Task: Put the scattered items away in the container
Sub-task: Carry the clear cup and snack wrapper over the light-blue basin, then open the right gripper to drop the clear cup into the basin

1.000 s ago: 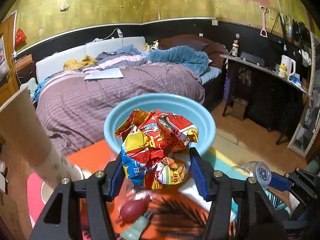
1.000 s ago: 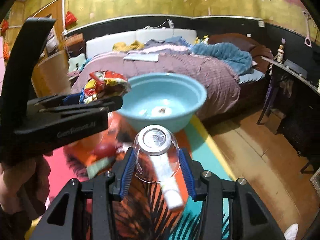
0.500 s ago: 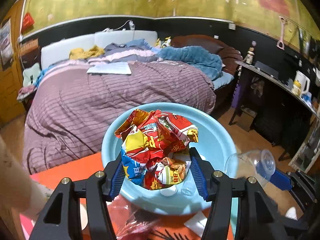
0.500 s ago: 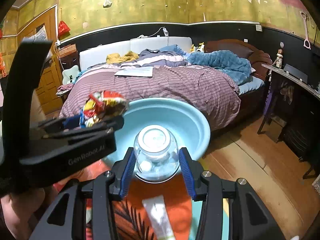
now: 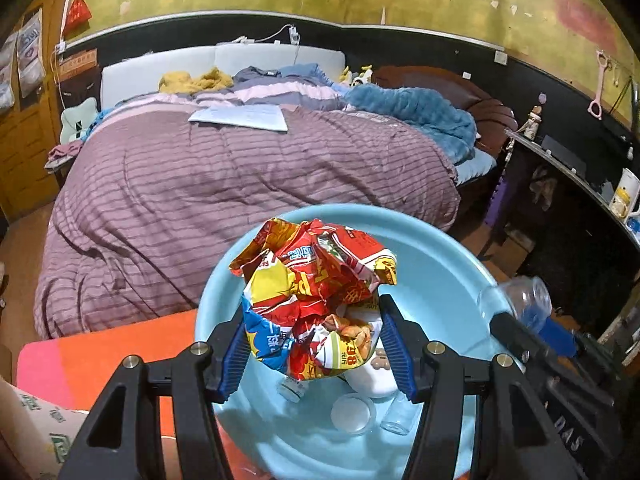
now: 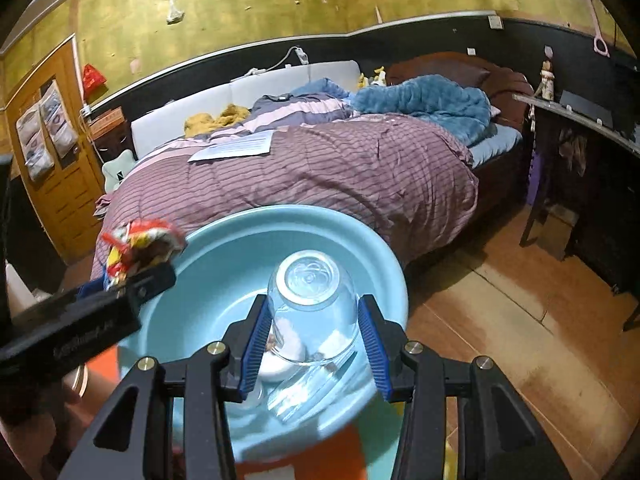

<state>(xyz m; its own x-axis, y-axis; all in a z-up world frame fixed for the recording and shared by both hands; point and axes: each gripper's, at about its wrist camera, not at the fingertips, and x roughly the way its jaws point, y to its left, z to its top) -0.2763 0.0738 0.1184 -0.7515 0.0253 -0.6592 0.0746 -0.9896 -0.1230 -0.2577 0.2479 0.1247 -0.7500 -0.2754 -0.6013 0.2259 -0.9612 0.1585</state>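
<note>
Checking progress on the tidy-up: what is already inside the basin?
In the basin: a round lid, a small clear bottle, a white container. The held wrapper covers the rest.

A crumpled red-and-yellow snack wrapper [image 5: 316, 300] sits centre frame and a clear plastic bottle [image 6: 313, 308], base toward the camera, lower centre, both above the light-blue basin [image 5: 436, 280] already holding small containers.

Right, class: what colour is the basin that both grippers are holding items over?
Light blue basin, plain, without pattern; it shows best in the left wrist view.
</note>
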